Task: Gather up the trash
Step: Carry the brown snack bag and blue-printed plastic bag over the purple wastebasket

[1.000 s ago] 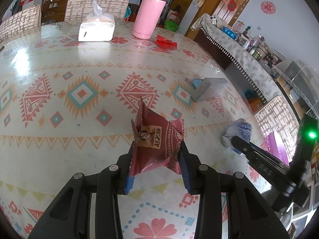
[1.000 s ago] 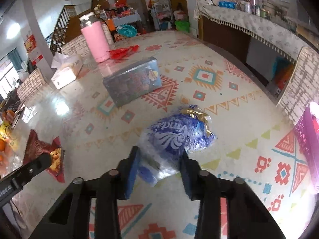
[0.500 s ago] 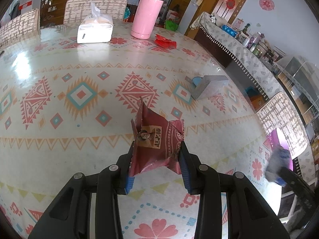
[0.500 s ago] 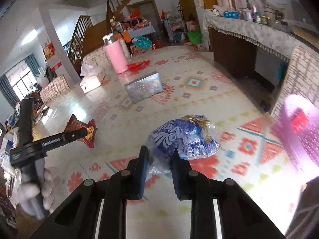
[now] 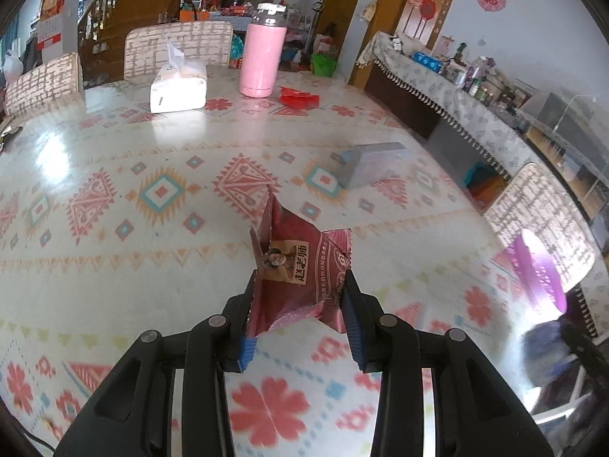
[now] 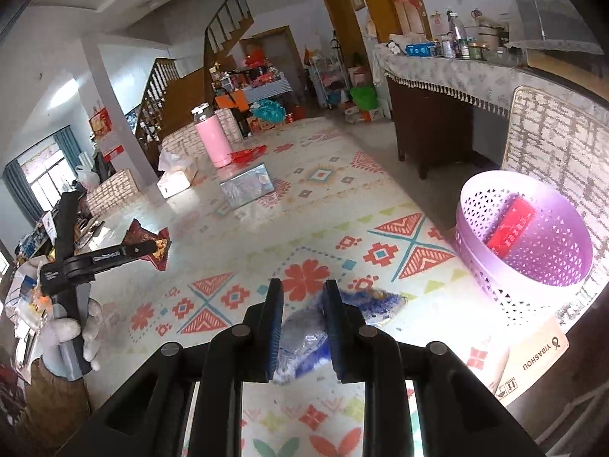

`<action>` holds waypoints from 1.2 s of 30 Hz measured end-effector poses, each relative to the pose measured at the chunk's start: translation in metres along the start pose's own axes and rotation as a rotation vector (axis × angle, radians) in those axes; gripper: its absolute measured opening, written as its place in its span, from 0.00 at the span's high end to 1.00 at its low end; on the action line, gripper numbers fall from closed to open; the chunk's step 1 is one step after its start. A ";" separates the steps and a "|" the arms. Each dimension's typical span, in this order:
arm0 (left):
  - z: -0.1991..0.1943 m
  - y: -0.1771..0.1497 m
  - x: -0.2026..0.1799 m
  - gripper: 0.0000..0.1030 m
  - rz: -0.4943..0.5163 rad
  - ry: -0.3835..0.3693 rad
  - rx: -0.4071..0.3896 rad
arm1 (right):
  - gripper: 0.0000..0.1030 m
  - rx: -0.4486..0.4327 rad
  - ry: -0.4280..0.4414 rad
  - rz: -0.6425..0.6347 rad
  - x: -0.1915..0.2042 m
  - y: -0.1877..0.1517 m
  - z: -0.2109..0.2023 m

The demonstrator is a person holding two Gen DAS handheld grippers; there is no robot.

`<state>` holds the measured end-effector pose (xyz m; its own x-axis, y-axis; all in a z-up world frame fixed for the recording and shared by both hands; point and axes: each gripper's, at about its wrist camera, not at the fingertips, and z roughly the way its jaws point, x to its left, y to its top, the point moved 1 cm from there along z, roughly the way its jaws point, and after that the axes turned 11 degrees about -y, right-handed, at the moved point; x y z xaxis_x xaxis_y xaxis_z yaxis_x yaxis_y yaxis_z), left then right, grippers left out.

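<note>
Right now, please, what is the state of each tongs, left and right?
Left tongs: closed on the red snack wrapper.
Right tongs: have just been closing, now shut on the blue plastic bag.

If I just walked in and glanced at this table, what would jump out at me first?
Probably the two black grippers, each pinching rubbish: the left gripper clamps a dark red snack wrapper, the right gripper a crumpled blue bag. Next, the lilac basket at the table's right edge.

Wooden staircase (image 6: pixel 224 38) at back, curtained window (image 6: pixel 42 179) left – draped sideboard (image 6: pixel 456 72) along pale wall
</note>
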<state>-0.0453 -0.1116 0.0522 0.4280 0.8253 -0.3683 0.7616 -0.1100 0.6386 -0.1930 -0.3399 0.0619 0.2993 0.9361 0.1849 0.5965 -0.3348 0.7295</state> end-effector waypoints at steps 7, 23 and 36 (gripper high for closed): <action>-0.022 -0.024 -0.019 0.64 0.018 -0.026 0.025 | 0.80 0.033 0.051 0.017 -0.014 -0.017 0.011; -0.037 -0.053 -0.074 0.64 0.077 -0.048 -0.002 | 0.16 0.031 -0.154 -0.107 -0.015 -0.055 0.011; -0.035 -0.067 -0.105 0.64 0.169 -0.032 0.004 | 0.47 0.075 -0.164 -0.016 -0.029 -0.056 0.027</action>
<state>-0.1589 -0.1716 0.0720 0.5655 0.7770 -0.2766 0.6791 -0.2483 0.6908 -0.2154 -0.3507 -0.0020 0.4036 0.9130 0.0592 0.6540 -0.3332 0.6792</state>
